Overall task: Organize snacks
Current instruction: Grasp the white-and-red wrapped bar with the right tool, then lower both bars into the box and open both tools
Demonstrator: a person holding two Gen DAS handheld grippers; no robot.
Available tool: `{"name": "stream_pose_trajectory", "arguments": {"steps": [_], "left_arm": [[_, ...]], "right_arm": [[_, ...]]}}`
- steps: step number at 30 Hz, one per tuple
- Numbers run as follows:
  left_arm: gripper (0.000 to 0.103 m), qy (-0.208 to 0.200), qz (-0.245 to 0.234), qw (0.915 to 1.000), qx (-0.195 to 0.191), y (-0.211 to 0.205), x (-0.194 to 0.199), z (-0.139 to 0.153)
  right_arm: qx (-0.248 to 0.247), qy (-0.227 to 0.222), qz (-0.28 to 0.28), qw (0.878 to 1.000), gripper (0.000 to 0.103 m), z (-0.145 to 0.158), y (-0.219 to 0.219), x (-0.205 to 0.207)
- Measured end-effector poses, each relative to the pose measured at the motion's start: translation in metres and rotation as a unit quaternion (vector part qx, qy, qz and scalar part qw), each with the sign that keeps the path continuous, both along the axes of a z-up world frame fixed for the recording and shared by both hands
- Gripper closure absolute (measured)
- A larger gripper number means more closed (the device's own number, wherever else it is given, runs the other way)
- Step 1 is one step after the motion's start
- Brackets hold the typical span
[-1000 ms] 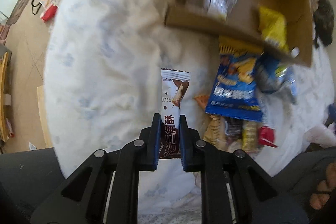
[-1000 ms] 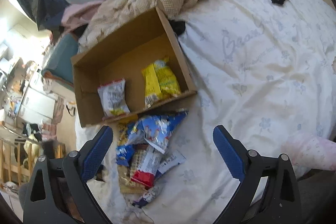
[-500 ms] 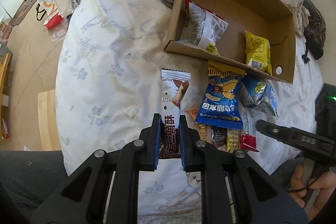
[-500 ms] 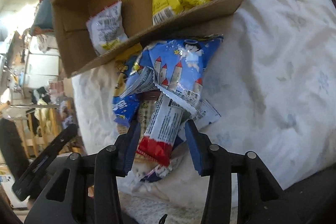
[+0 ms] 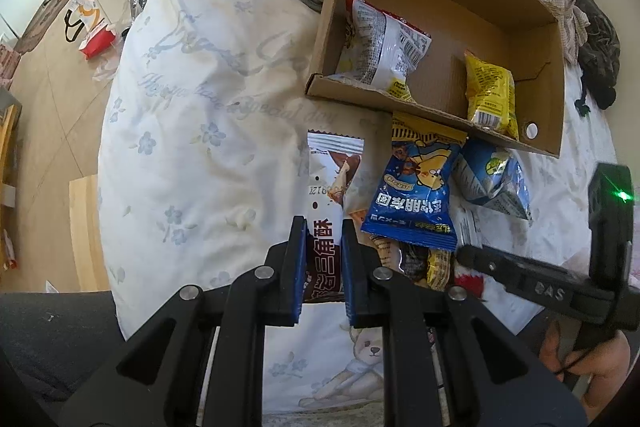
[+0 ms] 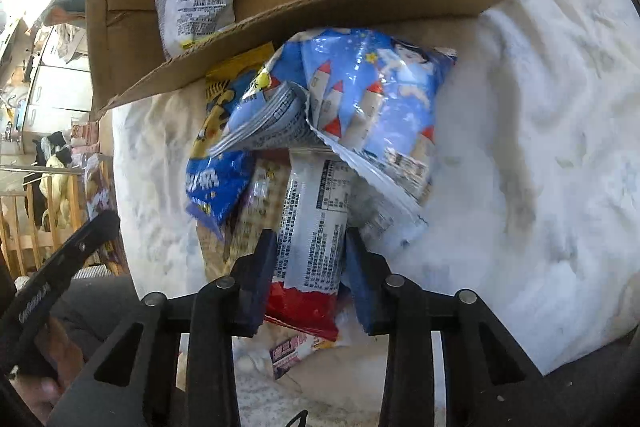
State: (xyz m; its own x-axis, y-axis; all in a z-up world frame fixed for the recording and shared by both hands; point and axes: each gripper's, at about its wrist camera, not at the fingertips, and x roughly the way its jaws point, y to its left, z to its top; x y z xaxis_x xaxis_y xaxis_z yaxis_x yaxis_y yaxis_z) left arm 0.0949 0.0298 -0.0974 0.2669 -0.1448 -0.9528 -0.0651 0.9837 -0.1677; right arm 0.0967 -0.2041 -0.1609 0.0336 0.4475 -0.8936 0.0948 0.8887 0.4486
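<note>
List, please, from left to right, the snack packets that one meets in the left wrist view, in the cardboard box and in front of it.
In the brown cardboard box: white crumpled packet → yellow packet. In front of it: white-and-brown wafer bar wrapper in the left gripper → dark blue cartoon bag → light blue foil bag.

The open brown box (image 5: 436, 109) was matt corrugated cardboard. The blue cartoon-printed snack bag (image 5: 416, 187) was glossy crinkled plastic film. The white flower-printed bedsheet (image 5: 208, 131) was soft, matt cloth.
</note>
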Motion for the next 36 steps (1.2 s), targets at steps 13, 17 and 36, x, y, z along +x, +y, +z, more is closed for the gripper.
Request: {"name": "stream_pose_trajectory", "arguments": {"steps": [13, 17, 36], "left_arm": [[0.090, -0.012, 0.005, 0.9998, 0.014, 0.003, -0.003, 0.003], [0.090, -0.026, 0.015, 0.9995, 0.010, 0.008, -0.003, 0.009], [0.090, -0.148, -0.037, 0.9871, 0.049, -0.011, 0.046, 0.091]], "right_arm": [[0.110, -0.038, 0.018, 0.993, 0.068, 0.042, 0.002, -0.043], [0.143, -0.081, 0.016, 0.986, 0.068, 0.059, 0.002, -0.040], [0.166, -0.211, -0.071, 0.961, 0.068, 0.115, -0.053, 0.030]]}}
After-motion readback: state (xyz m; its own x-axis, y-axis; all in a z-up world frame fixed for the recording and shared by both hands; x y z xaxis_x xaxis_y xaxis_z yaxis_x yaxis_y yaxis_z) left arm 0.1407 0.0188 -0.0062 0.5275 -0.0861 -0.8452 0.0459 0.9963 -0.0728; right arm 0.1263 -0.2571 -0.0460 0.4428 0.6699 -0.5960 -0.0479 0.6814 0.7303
